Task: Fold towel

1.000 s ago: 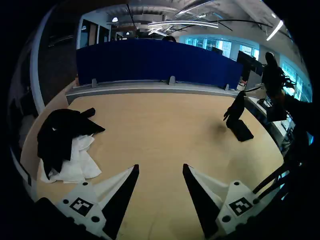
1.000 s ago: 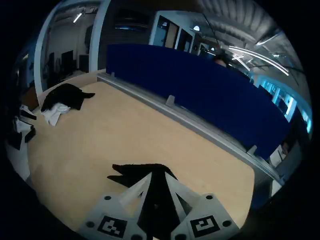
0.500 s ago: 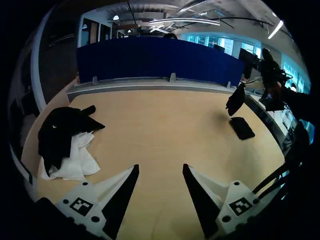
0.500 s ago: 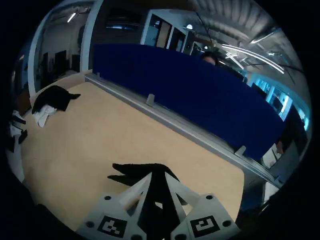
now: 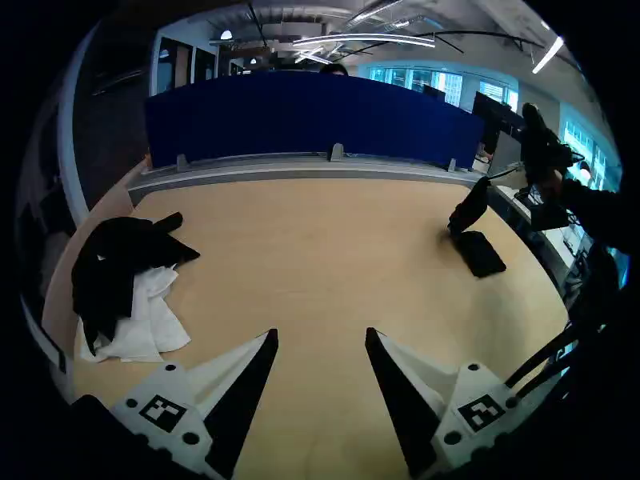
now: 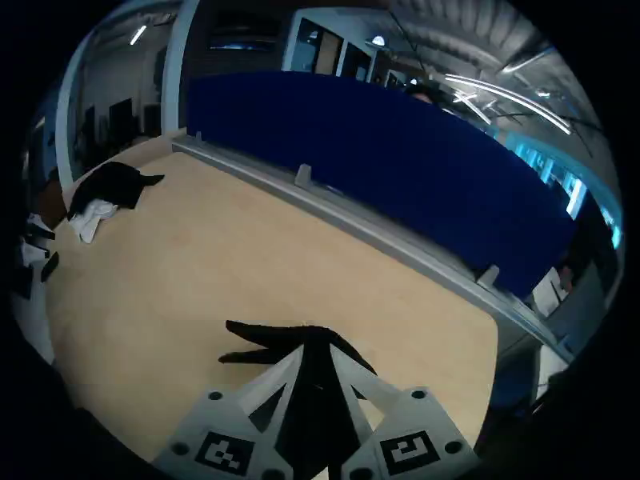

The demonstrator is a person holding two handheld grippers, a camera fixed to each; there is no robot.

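Note:
My right gripper (image 6: 317,354) is shut on a black towel (image 6: 272,342), which spreads out in front of its fingertips above the wooden table (image 6: 200,264). In the left gripper view that right gripper (image 5: 485,182) shows at far right in a person's hand, and the black towel (image 5: 468,212) hangs from it. The towel's lower end is at a flat folded black towel (image 5: 478,253) lying on the table. My left gripper (image 5: 320,346) is open above the table's near side, with nothing between its fingers. A heap of black and white towels (image 5: 120,280) lies at the left.
A blue partition (image 5: 304,112) on a grey rail runs along the table's far edge. The same towel heap (image 6: 108,188) appears far left in the right gripper view, with the left gripper (image 6: 32,260) near it. A monitor (image 5: 500,120) stands at the back right.
The right gripper lifted the hanging black towel clear of the folded one half a second ago, and has now lowered it back onto it. The left gripper has stayed open and nearly still.

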